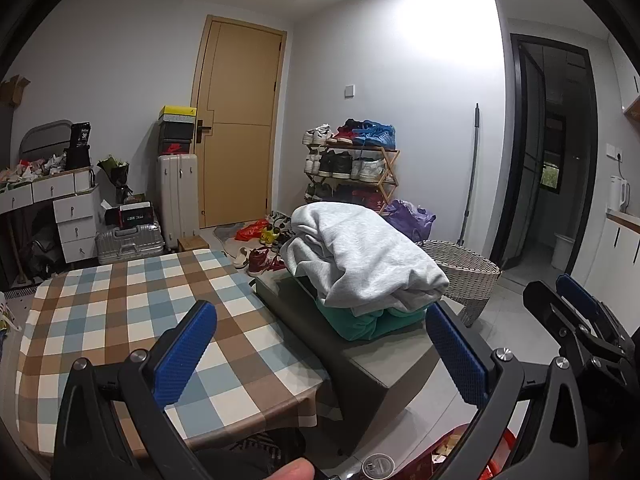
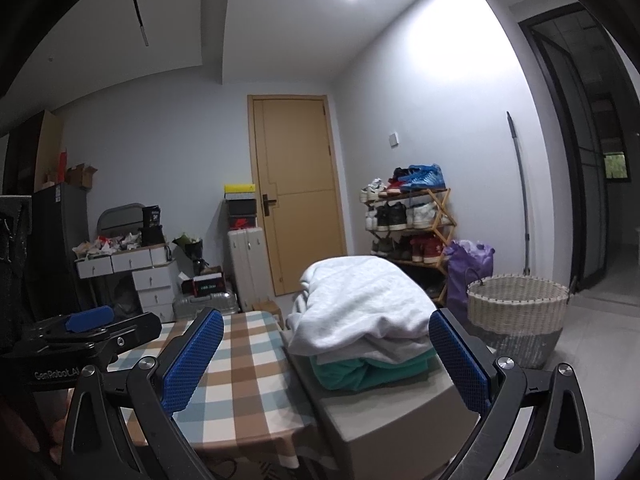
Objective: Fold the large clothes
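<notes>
Both tongs are held up above the near edge of the desk (image 1: 132, 304), side by side and pointing into the room: the left tongs (image 1: 320, 354) have their two blue-padded fingers spread wide with nothing between them, and the right tongs (image 2: 326, 356) are spread just as wide and also hold nothing. From the left wrist view the right tongs show at the right edge, level with the left ones; a fingertip (image 1: 294, 470) of the person shows at the bottom. The desk is covered by a checked cloth in brown, blue and cream, and its top is bare. Just beside its right edge stands a grey box-like stool (image 2: 384, 412), and on it lies a stack of two folded clothes: a light grey sweatshirt (image 1: 360, 260) on top of a green garment (image 1: 372, 322), the grey one overhanging the green. To the right of the stool a woven basket (image 2: 518, 312) stands on the floor; what is in it cannot be seen from here. Behind it sits a purple bag (image 2: 466, 272), bulging. A wooden shoe rack (image 2: 412, 220) with three shelves against the far wall is full of shoes, too many and too crowded to count. Two suitcases are beside the yellow door (image 2: 298, 196), one white and upright (image 1: 176, 196), one silver and lying flat (image 1: 128, 240).
</notes>
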Demonstrator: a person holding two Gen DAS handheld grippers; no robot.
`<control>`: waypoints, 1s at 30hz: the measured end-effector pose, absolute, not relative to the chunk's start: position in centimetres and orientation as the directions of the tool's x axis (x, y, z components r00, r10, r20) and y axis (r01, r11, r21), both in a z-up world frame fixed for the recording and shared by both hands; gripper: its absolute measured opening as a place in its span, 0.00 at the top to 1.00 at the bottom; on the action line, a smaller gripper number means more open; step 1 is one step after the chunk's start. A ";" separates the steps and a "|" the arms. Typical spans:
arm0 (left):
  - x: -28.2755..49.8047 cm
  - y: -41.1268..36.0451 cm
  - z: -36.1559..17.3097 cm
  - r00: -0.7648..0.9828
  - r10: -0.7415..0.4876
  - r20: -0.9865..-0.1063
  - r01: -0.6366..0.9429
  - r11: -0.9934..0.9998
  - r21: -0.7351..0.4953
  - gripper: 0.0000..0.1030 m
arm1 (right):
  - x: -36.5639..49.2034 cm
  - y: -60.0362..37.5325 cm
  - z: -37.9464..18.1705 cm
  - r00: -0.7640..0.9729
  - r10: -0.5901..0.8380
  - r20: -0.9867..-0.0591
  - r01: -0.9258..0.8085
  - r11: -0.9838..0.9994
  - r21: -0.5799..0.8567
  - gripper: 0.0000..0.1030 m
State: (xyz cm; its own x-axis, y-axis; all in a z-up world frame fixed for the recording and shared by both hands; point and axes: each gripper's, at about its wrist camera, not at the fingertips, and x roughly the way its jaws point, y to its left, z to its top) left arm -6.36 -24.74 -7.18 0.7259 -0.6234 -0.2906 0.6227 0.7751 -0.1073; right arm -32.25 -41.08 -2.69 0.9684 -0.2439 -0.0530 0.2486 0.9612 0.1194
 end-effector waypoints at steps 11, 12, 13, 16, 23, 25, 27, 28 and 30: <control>-6.5 -25.0 -7.2 0.713 -0.630 -0.307 0.631 0.768 -0.111 0.01 | -32.2 -40.9 -2.8 0.969 -0.240 -0.056 0.245 0.961 0.125 0.00; -6.5 -25.0 -7.2 0.712 -0.631 -0.308 0.632 0.767 -0.110 0.01 | -32.2 -40.9 -2.8 0.969 -0.240 -0.056 0.245 0.962 0.124 0.00; -6.6 -25.1 -7.2 0.712 -0.630 -0.309 0.632 0.767 -0.109 0.01 | -32.2 -40.8 -2.7 0.969 -0.241 -0.055 0.246 0.961 0.123 0.00; -6.6 -25.1 -7.2 0.712 -0.631 -0.308 0.632 0.767 -0.110 0.01 | -32.3 -40.7 -2.8 0.969 -0.241 -0.051 0.245 0.962 0.119 0.00; -6.6 -25.3 -7.2 0.712 -0.630 -0.310 0.633 0.767 -0.104 0.01 | -32.4 -40.5 -2.8 0.970 -0.239 -0.051 0.243 0.962 0.120 0.00; -6.7 -25.3 -7.1 0.710 -0.630 -0.315 0.634 0.766 -0.104 0.01 | -32.3 -40.5 -2.8 0.970 -0.238 -0.053 0.243 0.962 0.121 0.00; -6.7 -25.3 -7.0 0.706 -0.634 -0.316 0.637 0.763 -0.108 0.01 | -32.3 -40.5 -2.8 0.970 -0.237 -0.055 0.242 0.962 0.124 0.00; -6.7 -25.3 -7.0 0.705 -0.634 -0.316 0.638 0.763 -0.107 0.01 | -32.3 -40.5 -2.8 0.970 -0.236 -0.055 0.241 0.963 0.124 0.00; -6.7 -25.3 -6.9 0.707 -0.632 -0.317 0.637 0.764 -0.102 0.01 | -32.3 -40.5 -2.9 0.970 -0.238 -0.057 0.244 0.962 0.122 0.00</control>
State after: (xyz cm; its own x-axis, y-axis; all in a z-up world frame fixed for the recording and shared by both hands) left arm -6.69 -25.29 -6.91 0.7070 -0.6324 -0.3166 0.6375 0.7637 -0.1020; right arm -32.30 -40.51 -2.87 0.9695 -0.2381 -0.0573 0.2435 0.9622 0.1219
